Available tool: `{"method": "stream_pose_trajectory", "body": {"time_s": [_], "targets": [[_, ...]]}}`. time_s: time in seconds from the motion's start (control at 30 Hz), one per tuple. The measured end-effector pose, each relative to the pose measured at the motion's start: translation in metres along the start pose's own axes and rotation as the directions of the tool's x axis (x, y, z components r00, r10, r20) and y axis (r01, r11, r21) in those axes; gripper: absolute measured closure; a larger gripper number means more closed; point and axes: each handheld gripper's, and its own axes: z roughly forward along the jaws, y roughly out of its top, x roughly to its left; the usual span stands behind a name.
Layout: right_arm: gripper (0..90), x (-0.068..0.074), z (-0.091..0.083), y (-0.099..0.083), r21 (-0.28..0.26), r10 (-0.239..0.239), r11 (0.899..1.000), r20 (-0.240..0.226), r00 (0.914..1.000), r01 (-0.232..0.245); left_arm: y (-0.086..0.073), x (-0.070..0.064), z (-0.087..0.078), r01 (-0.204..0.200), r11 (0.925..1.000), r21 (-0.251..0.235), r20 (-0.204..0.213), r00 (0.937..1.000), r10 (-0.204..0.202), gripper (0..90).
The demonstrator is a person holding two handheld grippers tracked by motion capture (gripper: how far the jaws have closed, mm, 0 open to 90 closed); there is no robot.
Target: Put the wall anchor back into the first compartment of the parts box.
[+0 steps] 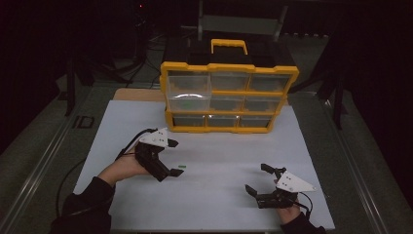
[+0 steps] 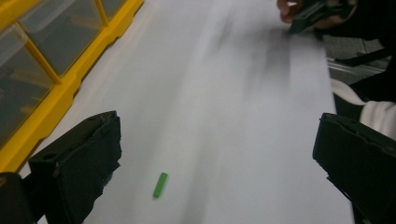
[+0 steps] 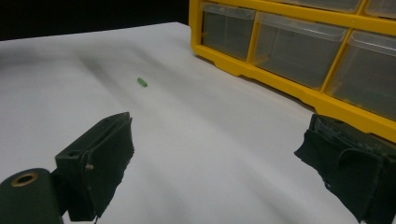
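A small green piece (image 1: pixel 181 166) lies on the white board (image 1: pixel 214 195), just right of my left gripper (image 1: pixel 176 157). That gripper is open, its jaws spread wide with nothing between them. In the left gripper view the green piece (image 2: pixel 160 185) rests on the board between the jaws, nearer the left one. My right gripper (image 1: pixel 257 179) stands open and empty at the board's front right. From the right gripper view the green piece (image 3: pixel 142 82) lies far ahead to the left.
A yellow organizer (image 1: pixel 229 97) with clear drawers stands upright at the back of the board, its handle (image 1: pixel 229 45) on top. Its middle-left drawer (image 1: pixel 189 101) seems to stick out a little. Dark table surface and metal rails flank the board.
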Motion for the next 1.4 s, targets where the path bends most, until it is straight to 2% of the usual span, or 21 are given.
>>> {"method": "stream_pose_trajectory", "body": {"time_s": [0.17,0.2,0.3,0.5,0.63,0.73,0.77,0.9,0.97,1.07,1.13,1.4], "targets": [[8.0,0.000,0.000,0.000,0.003,-0.001,1.000,0.000,1.0000,0.001,-0.010,0.006,0.013,0.003,1.0000,-0.008,0.010,0.9999,-0.003,7.9],[8.0,0.000,0.000,-0.001,0.004,0.001,1.000,-0.002,1.0000,-0.001,-0.012,0.007,0.016,-0.002,1.0000,-0.007,0.011,0.9999,0.002,12.6],[8.0,0.000,0.000,-0.001,0.004,0.002,1.000,-0.003,1.0000,-0.002,-0.019,0.011,0.024,-0.017,0.9998,0.004,-0.008,0.9998,0.017,15.5],[8.0,0.001,0.001,0.000,0.007,0.001,1.000,-0.007,1.0000,-0.001,-0.034,0.021,0.037,-0.011,0.9993,0.036,-0.004,0.9999,0.012,31.8],[8.0,0.000,0.001,-0.001,0.003,0.003,1.000,-0.005,1.0000,-0.003,-0.042,0.027,0.046,0.001,0.9986,0.053,-0.004,1.0000,-0.001,36.6],[8.0,0.000,0.000,-0.001,0.004,0.002,1.000,-0.005,1.0000,-0.002,-0.047,0.033,0.051,0.020,0.9976,0.067,-0.023,0.9996,-0.018,41.1],[8.0,0.000,0.000,-0.001,0.004,0.002,1.000,-0.006,1.0000,-0.002,-0.049,0.034,0.053,0.029,0.9971,0.070,-0.026,0.9993,-0.028,46.4],[8.0,0.000,0.000,-0.001,0.003,0.004,1.000,-0.005,1.0000,-0.004,-0.055,0.039,0.058,0.048,0.9951,0.086,-0.054,0.9976,-0.043,49.7],[8.0,0.000,0.000,-0.001,0.004,0.004,1.000,-0.007,1.0000,-0.004,-0.058,0.041,0.062,0.054,0.9934,0.101,-0.054,0.9973,-0.049,52.2],[8.0,0.000,0.000,-0.001,0.003,0.004,1.000,-0.006,1.0000,-0.004,-0.060,0.042,0.065,0.057,0.9922,0.111,-0.055,0.9972,-0.051,55.1],[8.0,0.000,0.000,-0.001,0.003,0.005,1.000,-0.005,1.0000,-0.005,-0.062,0.042,0.067,0.058,0.9914,0.117,-0.047,0.9975,-0.052,60.7],[8.0,-0.001,0.000,-0.001,0.003,0.007,1.000,-0.008,0.9999,-0.007,-0.063,0.042,0.076,0.038,0.9861,0.162,-0.032,0.9989,-0.033,70.8]]}}
